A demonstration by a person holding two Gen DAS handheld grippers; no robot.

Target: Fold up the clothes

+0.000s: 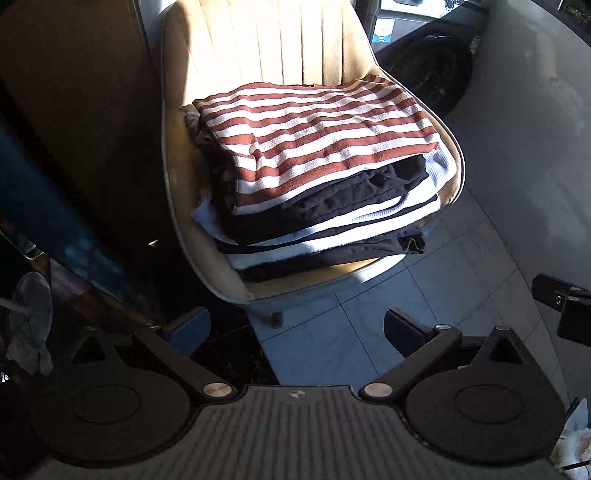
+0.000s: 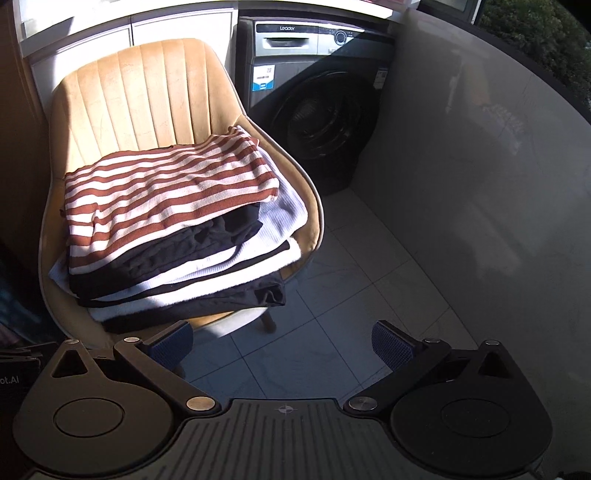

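Tan ribbed chair, dark front-loading washing machine behind it, pale tiled floor, grey wall panel

Right gripper: fingers spread wide apart, nothing between them, positioned above the tiled floor in front of the chair. Chair: tan, channel-stitched back, partly sunlit. On its seat lies a stack of folded clothes. Top item: striped garment, rust-red and white, lying flat. Beneath it: alternating black and white layers, with a black piece overhanging the seat's front edge. Behind the chair, to the right: dark front-loading washing machine, door closed. A pale wall panel runs along the right side. White cabinets stand behind the chair.
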